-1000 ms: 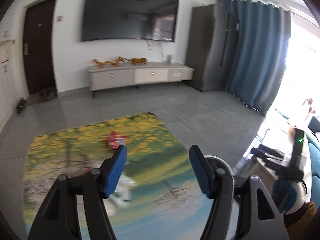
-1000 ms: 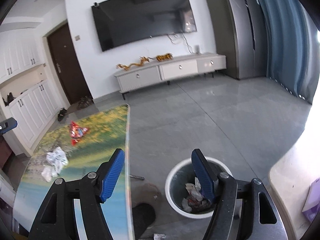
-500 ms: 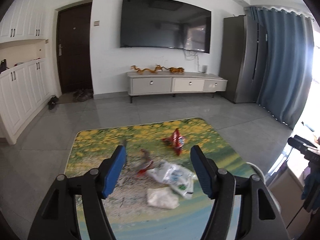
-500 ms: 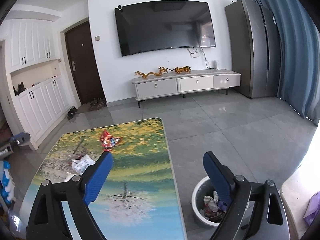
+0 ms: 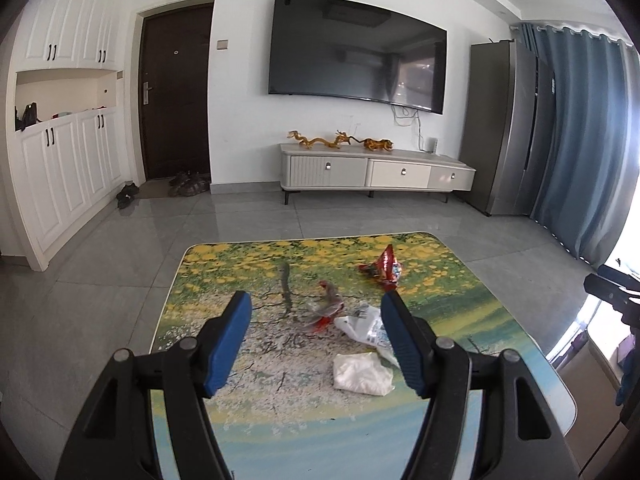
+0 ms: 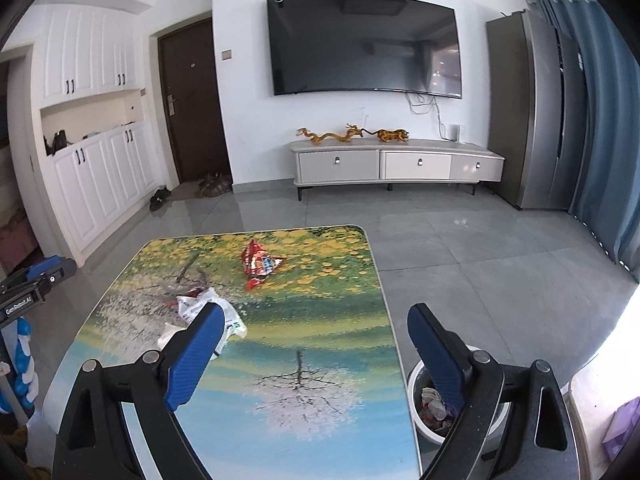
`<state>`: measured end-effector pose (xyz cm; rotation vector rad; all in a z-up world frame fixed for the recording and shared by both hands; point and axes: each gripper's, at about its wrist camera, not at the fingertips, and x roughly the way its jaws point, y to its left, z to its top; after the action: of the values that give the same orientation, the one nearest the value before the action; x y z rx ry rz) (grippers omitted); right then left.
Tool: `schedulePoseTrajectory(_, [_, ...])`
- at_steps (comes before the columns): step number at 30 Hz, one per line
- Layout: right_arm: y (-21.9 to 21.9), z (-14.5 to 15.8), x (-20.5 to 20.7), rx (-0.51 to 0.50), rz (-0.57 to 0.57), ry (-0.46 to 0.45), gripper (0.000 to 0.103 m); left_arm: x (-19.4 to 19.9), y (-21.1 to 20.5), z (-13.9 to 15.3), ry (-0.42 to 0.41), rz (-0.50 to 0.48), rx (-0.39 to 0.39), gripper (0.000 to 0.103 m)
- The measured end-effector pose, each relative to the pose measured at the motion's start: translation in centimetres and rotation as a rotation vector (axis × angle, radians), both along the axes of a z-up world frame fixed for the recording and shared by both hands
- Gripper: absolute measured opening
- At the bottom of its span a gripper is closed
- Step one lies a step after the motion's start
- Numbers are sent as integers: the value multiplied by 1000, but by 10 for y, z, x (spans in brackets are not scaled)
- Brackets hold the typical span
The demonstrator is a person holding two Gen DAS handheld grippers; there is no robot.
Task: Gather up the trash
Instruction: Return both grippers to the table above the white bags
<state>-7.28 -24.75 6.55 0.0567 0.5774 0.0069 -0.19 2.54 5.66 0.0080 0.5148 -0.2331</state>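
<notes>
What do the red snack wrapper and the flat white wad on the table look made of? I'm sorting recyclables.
Red snack wrapper: likely glossy plastic film, going by its sheen and sharp creases. Flat white wad: matte and softly crumpled, probably tissue or paper napkin, though thin plastic can't be ruled out.

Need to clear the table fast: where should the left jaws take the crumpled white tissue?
Take the crumpled white tissue across its bunched middle, from above. It lies low on the table, nearest the open left gripper, a soft wad with no stiff edge. Likely keep clear of the plastic wrapper close behind it.
</notes>
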Motion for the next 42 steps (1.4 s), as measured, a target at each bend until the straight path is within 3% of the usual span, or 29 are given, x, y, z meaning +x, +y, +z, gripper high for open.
schedulePoseTrajectory(16, [15, 4, -2, -16, 25, -6, 93, -1, 7, -3, -7, 11, -5, 66])
schedulePoseTrajectory(42, [53, -16, 9, -59, 57, 56, 101, 7, 18, -30, 61, -27, -28, 69])
